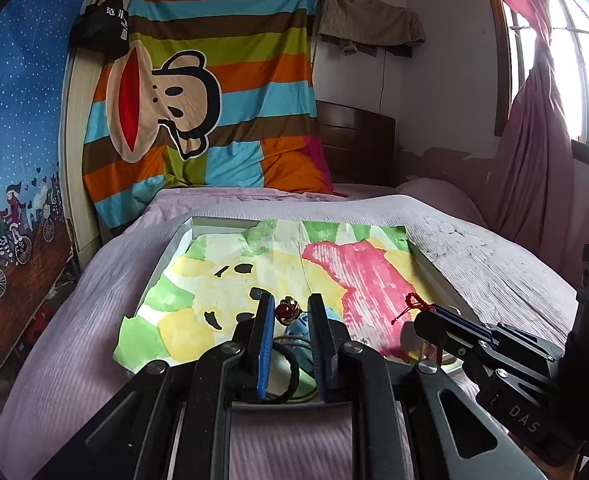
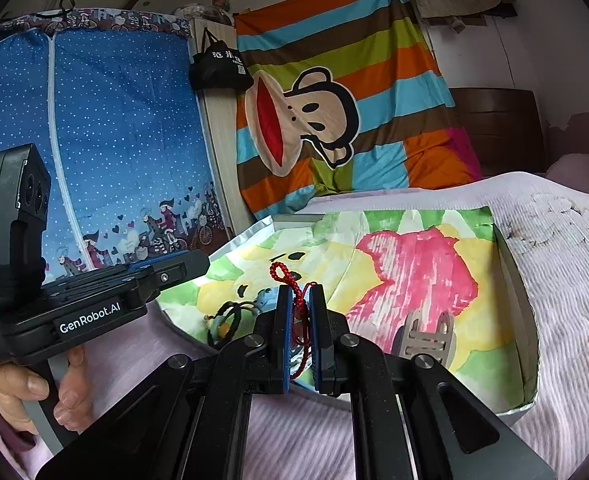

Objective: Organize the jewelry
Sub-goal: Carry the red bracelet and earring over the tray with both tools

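Right gripper [image 2: 301, 292] pinches red cord [image 2: 294, 280].

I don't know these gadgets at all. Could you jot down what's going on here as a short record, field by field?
Setting: a bed with a lilac cover
Work surface: shallow box lined with a painted paper sheet
Right gripper: fingers shut on a red braided cord
Left gripper: fingers apart, holding nothing, over a red-stone ring
Other items on the sheet: black cord bracelet, blue piece, small wooden stand
Person: a hand grips the left gripper's handle
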Motion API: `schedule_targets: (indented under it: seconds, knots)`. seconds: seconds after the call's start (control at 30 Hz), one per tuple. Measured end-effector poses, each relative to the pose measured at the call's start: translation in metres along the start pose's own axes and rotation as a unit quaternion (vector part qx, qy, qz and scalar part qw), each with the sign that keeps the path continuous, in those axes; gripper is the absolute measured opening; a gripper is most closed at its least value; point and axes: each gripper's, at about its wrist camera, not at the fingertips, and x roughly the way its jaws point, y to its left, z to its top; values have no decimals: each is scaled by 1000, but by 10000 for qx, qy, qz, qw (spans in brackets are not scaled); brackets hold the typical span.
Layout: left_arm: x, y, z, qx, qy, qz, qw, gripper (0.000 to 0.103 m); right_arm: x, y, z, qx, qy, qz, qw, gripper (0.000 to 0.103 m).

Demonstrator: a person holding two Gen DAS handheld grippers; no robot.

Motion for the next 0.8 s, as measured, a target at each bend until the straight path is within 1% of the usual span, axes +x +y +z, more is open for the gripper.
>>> schedule_targets:
  seconds: [0.13,0.23,0.4,0.63,0.8]
  knots:
    - [23,11,-1,-243,101,147,9995,16,24,-4,4,110,194,-160,9996,7]
    - [33,21,-4,-487,179,183,9985,16,41,-4,1,124,420,-271,9987,7]
    - [43,29,-11,-610,381,209,9972,16,56,-9,-9,233,738,-371,9963,7]
    - [50,34,-16,-721,624,225,9952,16,61,-2,-11,83,827,-350,9959,7]
    - [51,35,-18,-764,699,214,9944,16,60,-2,-11,54,830,-362,9959,8]
